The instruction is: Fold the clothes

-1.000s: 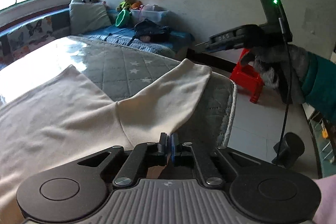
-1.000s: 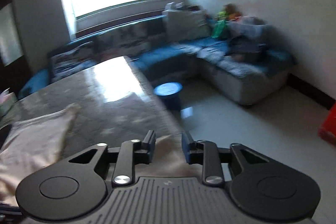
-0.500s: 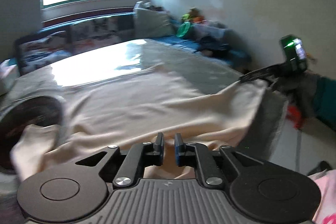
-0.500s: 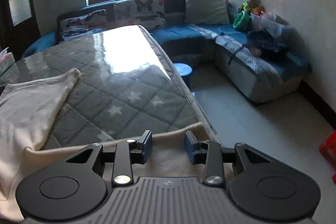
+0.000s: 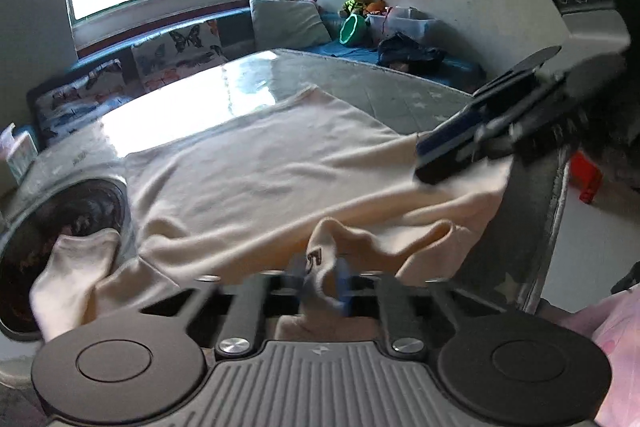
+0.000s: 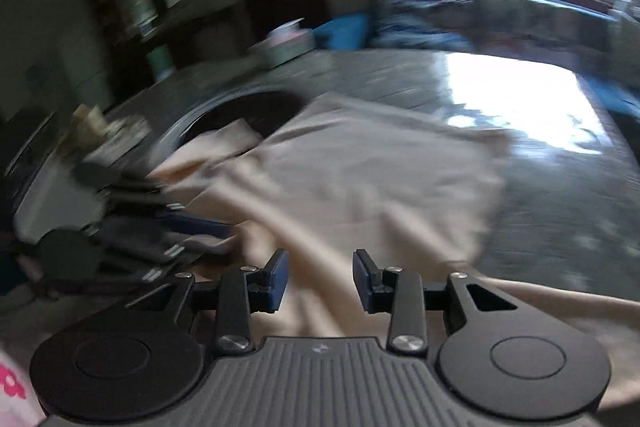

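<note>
A cream garment (image 5: 260,171) lies spread on the grey star-quilted table cover (image 5: 384,95). My left gripper (image 5: 320,279) sits at the garment's near edge, its jaws closing on a raised fold that carries a small label. One sleeve (image 5: 76,267) drapes into a round metal basin (image 5: 24,227). My right gripper (image 5: 436,163) hovers over the garment's right side. In the right wrist view the right gripper (image 6: 320,275) stands open just above the cream garment (image 6: 360,179), nothing pinched. The left gripper (image 6: 208,233) shows blurred at the left, cloth at its tips.
The table's edge (image 5: 556,227) drops off at the right, with a red stool (image 5: 586,179) on the floor beyond. A blue sofa with cushions (image 5: 288,19) and toys runs under the window. A tissue box (image 5: 18,155) stands at the far left.
The right gripper has swung round to face across the table toward the basin. The left gripper now pinches a fold with the label, and the garment bunches up near it.
</note>
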The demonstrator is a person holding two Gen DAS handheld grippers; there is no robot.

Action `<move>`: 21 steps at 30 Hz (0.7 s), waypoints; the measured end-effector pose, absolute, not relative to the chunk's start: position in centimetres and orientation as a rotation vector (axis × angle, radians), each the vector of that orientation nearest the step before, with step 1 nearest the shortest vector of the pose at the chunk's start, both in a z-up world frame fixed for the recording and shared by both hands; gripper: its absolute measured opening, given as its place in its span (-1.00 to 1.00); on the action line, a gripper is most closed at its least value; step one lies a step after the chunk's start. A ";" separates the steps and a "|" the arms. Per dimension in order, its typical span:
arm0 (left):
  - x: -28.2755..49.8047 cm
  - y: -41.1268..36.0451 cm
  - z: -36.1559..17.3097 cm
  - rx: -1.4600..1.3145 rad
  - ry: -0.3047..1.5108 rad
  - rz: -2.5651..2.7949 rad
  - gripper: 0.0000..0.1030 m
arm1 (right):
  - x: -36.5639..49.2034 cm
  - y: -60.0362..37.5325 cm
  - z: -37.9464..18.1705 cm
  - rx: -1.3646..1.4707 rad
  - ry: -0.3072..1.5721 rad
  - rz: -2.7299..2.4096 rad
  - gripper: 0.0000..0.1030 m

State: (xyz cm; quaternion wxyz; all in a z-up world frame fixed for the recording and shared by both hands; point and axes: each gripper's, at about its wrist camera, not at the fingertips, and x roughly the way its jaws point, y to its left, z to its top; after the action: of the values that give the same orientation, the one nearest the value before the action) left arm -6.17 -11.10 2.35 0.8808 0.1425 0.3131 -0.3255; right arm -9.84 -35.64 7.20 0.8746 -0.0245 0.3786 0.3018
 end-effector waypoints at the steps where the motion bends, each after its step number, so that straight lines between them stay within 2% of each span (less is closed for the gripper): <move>1: -6.3 -10.9 2.4 0.293 0.646 -0.668 -0.92 | -9.9 -34.6 7.0 -0.076 0.800 0.654 -0.32; 7: -9.6 -9.1 5.0 0.287 0.543 -0.736 -0.94 | -11.2 -31.6 6.7 -0.166 0.805 0.742 -0.30; 15: -10.4 -7.7 3.5 0.305 0.658 -0.763 -0.84 | -12.9 -31.3 5.6 -0.183 0.909 0.829 -0.27; 21: -8.6 -6.6 6.0 0.181 0.570 -0.749 -0.83 | -13.7 -32.3 6.9 -0.179 0.905 0.860 -0.25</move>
State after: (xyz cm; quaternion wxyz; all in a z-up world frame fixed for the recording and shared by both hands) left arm -8.65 -6.61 6.00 0.8874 0.0869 0.2743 -0.3601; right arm -13.68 -32.26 6.85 0.8076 -0.0838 0.4232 0.4021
